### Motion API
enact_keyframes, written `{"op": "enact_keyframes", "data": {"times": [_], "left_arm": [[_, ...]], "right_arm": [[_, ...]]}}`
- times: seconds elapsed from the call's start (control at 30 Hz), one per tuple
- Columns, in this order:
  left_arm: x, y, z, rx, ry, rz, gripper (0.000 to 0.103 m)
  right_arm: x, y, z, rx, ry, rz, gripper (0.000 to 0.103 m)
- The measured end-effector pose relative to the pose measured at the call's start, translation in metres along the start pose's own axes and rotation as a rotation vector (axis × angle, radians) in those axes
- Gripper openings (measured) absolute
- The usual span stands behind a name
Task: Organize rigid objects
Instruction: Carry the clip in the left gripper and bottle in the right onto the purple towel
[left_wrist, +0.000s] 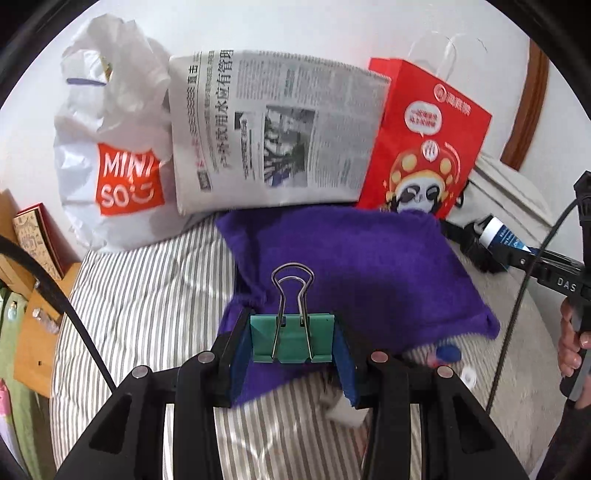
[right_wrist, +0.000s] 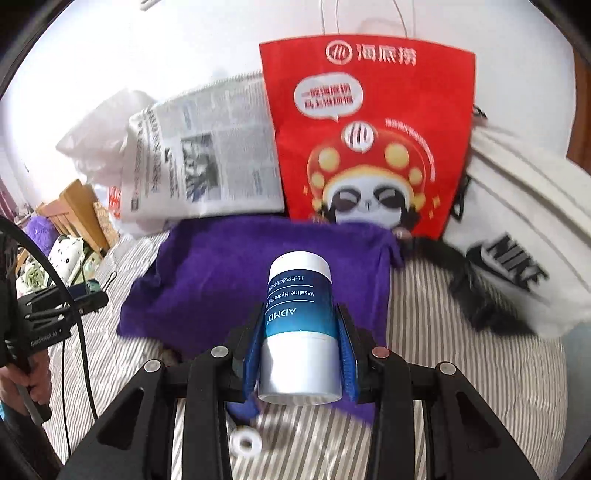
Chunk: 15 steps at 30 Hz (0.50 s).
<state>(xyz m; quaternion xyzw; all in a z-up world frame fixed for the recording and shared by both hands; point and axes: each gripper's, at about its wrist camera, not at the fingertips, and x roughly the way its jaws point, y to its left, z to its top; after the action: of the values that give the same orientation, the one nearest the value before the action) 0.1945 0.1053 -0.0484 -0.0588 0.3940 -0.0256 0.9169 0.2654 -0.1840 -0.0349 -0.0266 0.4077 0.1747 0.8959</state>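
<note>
Left gripper (left_wrist: 291, 341) jaws clamped on a green binder clip (left_wrist: 292, 338), right gripper (right_wrist: 300, 349) jaws clamped on a white-and-blue Vaseline tube (right_wrist: 300, 328); both held above the striped bedsheet (left_wrist: 147, 314). Just beyond lies a purple towel (left_wrist: 354, 266), with a small white ring (right_wrist: 245, 442) on the sheet near the right gripper. Farthest back against the wall: white MINISO bag (left_wrist: 110, 155), newspaper (left_wrist: 273, 129), red paper bag (right_wrist: 373, 140), white Nike bag (right_wrist: 524, 236).

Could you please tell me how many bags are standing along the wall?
3: white plastic bag leftmost, red paper bag right of the newspaper, white fabric bag rightmost. Others may be hidden.
</note>
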Motion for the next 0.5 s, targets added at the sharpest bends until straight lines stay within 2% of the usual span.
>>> {"op": "enact_keyframes", "data": {"times": [0.27,0.37,0.5], "left_arm": [[0.034,0.005,0.036,-0.035,-0.001,-0.016,0.039],[0.055,0.002,0.047,-0.022,0.006,0.003,0.039],[0.082,0.003,0.054,-0.043,0.018,-0.037,0.039]], "right_arm": [[0.030,-0.017,0.043,0.020,-0.023,-0.008,0.037],[0.048,-0.023,0.044,0.026,0.002,-0.018,0.036],[0.081,-0.027,0.032,0.023,0.068,-0.031,0.036]]}}
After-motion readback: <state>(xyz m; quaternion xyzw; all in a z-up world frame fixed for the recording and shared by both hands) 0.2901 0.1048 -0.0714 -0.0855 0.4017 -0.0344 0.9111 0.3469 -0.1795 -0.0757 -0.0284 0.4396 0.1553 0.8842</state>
